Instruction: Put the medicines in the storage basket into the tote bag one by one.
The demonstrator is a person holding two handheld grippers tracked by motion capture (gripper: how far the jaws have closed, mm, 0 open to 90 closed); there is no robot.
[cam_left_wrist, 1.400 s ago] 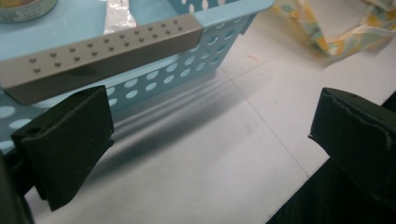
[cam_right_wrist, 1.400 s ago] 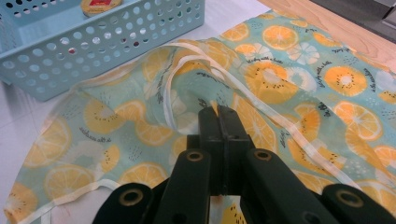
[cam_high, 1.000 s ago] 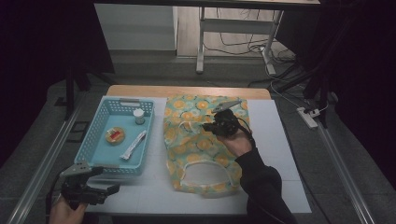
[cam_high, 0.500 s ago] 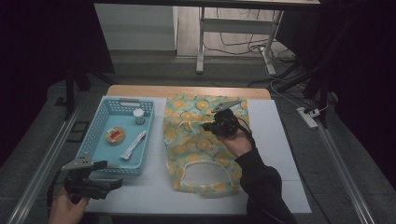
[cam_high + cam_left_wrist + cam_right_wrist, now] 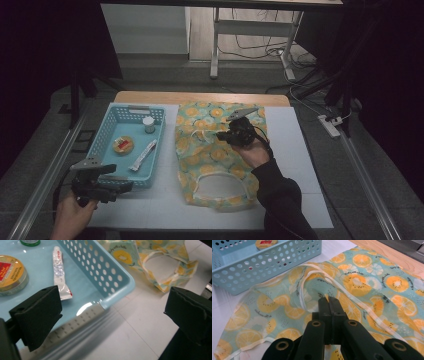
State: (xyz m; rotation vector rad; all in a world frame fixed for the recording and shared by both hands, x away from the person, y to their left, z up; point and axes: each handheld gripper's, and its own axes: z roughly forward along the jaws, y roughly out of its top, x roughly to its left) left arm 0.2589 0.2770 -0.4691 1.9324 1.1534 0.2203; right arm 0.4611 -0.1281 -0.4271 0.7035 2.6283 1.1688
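Observation:
A citrus-print cloth bag (image 5: 215, 155) lies flat in the middle of the white table, its handle opening toward the near edge. My right gripper (image 5: 221, 135) rests on the bag's upper half. In the right gripper view its jaws (image 5: 329, 299) are shut, with a raised fold of the cloth (image 5: 352, 282) pinched at their tips. My left gripper (image 5: 115, 177) hovers at the near corner of the light blue basket (image 5: 150, 176). Its jaws (image 5: 112, 307) stand wide open over that basket corner (image 5: 125, 285), holding nothing.
In the basket lie a white tube (image 5: 143, 155) (image 5: 60, 272), a round tin (image 5: 124, 144) (image 5: 10, 272) and a small bottle (image 5: 148, 124). A wooden strip (image 5: 200, 97) edges the table's far side. Metal rails (image 5: 45, 180) run along both sides.
My left gripper has moved up and slightly right, closer to the basket's near corner. The right gripper has stayed on the bag.

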